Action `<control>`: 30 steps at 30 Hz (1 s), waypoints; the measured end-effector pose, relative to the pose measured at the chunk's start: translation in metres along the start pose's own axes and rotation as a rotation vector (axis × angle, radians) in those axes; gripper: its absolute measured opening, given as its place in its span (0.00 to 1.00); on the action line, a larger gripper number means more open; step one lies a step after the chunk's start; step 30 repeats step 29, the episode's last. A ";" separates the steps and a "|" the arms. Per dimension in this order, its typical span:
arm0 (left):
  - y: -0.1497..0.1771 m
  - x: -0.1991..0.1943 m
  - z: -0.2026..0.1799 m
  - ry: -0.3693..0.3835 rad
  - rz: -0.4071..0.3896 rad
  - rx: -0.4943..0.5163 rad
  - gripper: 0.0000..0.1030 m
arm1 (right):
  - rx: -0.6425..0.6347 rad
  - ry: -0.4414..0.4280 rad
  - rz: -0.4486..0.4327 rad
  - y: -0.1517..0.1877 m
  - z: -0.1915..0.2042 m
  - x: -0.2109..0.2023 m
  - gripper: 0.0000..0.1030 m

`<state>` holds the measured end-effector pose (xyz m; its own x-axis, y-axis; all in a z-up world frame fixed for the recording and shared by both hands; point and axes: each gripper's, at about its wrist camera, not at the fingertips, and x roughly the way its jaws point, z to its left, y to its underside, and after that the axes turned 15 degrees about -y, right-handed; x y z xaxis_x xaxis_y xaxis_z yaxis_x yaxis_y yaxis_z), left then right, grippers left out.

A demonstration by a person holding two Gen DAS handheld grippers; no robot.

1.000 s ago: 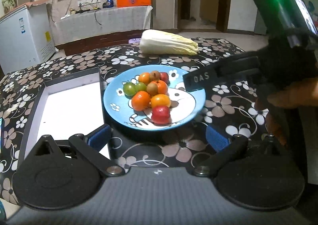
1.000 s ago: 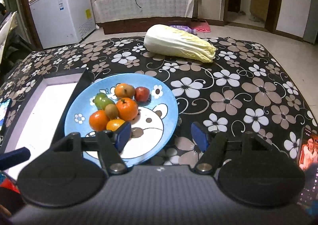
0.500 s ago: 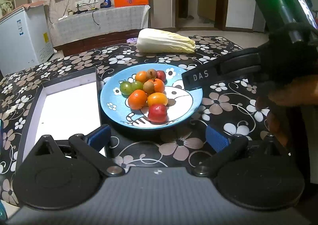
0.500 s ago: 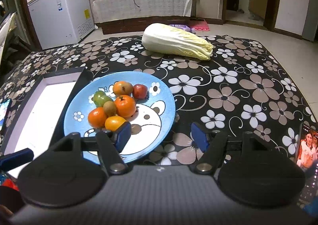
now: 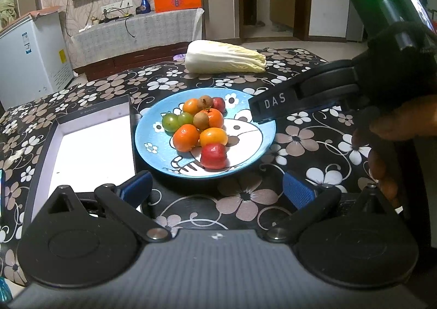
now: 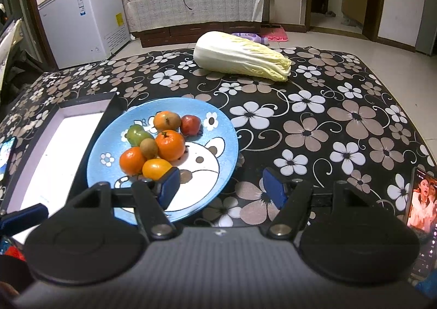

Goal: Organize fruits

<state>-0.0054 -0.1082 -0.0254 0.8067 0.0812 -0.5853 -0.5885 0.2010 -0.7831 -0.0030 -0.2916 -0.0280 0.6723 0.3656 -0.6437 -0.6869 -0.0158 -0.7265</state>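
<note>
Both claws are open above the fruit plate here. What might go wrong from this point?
1. The fruits lie heaped and touching on the blue plate; picking one may roll its neighbours off.
2. The right claw hangs over the plate's near rim; pressing there could tip it.
3. The plate abuts the open box, leaving the left claw little room on that side.

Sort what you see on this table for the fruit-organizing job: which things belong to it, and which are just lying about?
Belongs to the job:
fruits
plate
box
left gripper
right gripper

Just lying about:
cabbage
phone
</note>
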 end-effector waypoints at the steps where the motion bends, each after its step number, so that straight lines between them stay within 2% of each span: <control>1: 0.000 0.000 0.000 0.000 -0.001 0.000 1.00 | 0.001 0.000 0.001 0.000 -0.001 0.000 0.67; 24: 0.000 -0.001 0.000 0.001 -0.017 0.006 0.99 | -0.003 -0.003 0.011 0.001 -0.001 0.002 0.67; 30: -0.002 0.001 0.002 0.009 0.003 -0.018 0.98 | -0.001 -0.002 0.012 0.002 -0.001 0.002 0.67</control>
